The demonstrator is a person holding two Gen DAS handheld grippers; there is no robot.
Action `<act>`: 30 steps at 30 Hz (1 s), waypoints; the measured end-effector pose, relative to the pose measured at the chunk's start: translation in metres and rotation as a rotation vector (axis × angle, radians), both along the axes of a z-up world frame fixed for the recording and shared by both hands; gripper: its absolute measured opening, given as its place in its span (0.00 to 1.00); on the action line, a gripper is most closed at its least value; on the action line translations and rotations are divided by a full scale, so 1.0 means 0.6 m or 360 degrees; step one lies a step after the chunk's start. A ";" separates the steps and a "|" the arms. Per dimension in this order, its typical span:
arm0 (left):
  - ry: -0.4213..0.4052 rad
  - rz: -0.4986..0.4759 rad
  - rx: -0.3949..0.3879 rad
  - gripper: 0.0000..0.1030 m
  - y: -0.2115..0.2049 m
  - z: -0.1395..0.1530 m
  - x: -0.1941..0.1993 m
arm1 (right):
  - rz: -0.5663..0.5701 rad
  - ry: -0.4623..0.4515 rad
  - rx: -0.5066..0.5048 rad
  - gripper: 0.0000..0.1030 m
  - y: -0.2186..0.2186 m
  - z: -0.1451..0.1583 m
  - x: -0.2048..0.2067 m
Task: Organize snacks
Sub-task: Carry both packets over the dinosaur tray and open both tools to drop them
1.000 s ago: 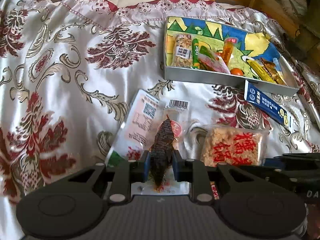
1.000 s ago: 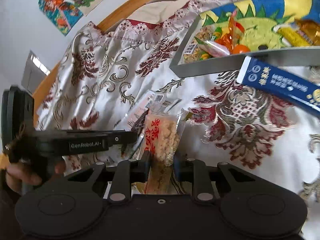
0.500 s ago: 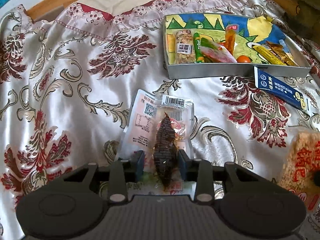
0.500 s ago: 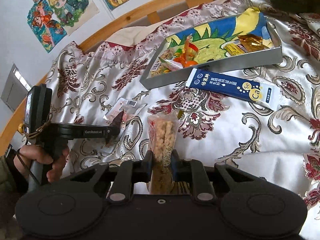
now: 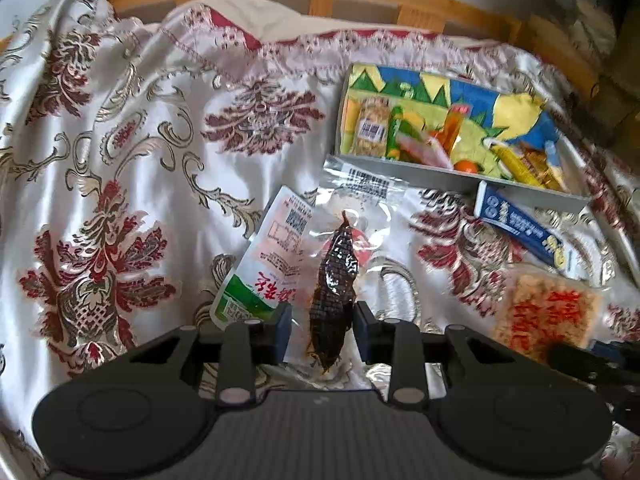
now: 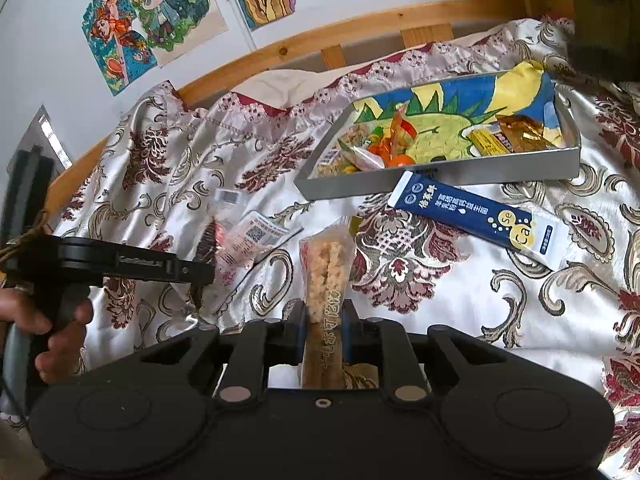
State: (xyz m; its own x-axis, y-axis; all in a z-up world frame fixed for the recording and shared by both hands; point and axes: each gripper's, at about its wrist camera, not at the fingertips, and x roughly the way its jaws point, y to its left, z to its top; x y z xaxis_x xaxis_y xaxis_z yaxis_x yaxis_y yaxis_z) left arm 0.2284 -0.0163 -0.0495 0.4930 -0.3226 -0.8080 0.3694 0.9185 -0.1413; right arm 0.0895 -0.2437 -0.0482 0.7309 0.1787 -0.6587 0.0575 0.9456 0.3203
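Right wrist | hand point(image 6: 48, 344) grips handle | right gripper point(image 6: 322, 334) jaws clamp rice-crisp pack point(image 6: 326, 276)

The blue carton point(image 6: 478, 216) reads "Se" and "Ca" in yellow circles

A tray point(image 6: 440, 174) lies on the bed point(image 5: 132, 184) toward its headboard edge, with several small snack packets inside it. A long carton point(image 6: 476, 216) lies on the bed just in front of the tray's near wall, at a slant. To the left of the carton, nearer the bed's middle, a flat printed pouch point(image 5: 272, 260) lies on the cover, partly under a clear packet of dried meat point(image 5: 334, 280). A puffed-rice bar point(image 6: 326, 276) stands between the pouch and the carton, off the cover.
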 end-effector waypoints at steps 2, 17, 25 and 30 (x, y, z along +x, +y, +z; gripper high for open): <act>-0.0029 0.0014 -0.0003 0.30 0.002 0.007 -0.004 | 0.0002 -0.0019 -0.0003 0.18 0.000 0.002 -0.001; -0.0117 0.0097 -0.0071 0.30 0.016 0.029 0.001 | 0.0002 -0.0109 0.0001 0.18 0.001 0.005 0.006; -0.0157 0.0070 -0.0273 0.30 0.005 0.058 0.012 | 0.0009 -0.0258 -0.0025 0.18 -0.008 0.029 0.030; -0.0111 0.0031 -0.0461 0.30 -0.034 0.084 0.068 | -0.0009 -0.0337 -0.0074 0.18 -0.045 0.049 0.085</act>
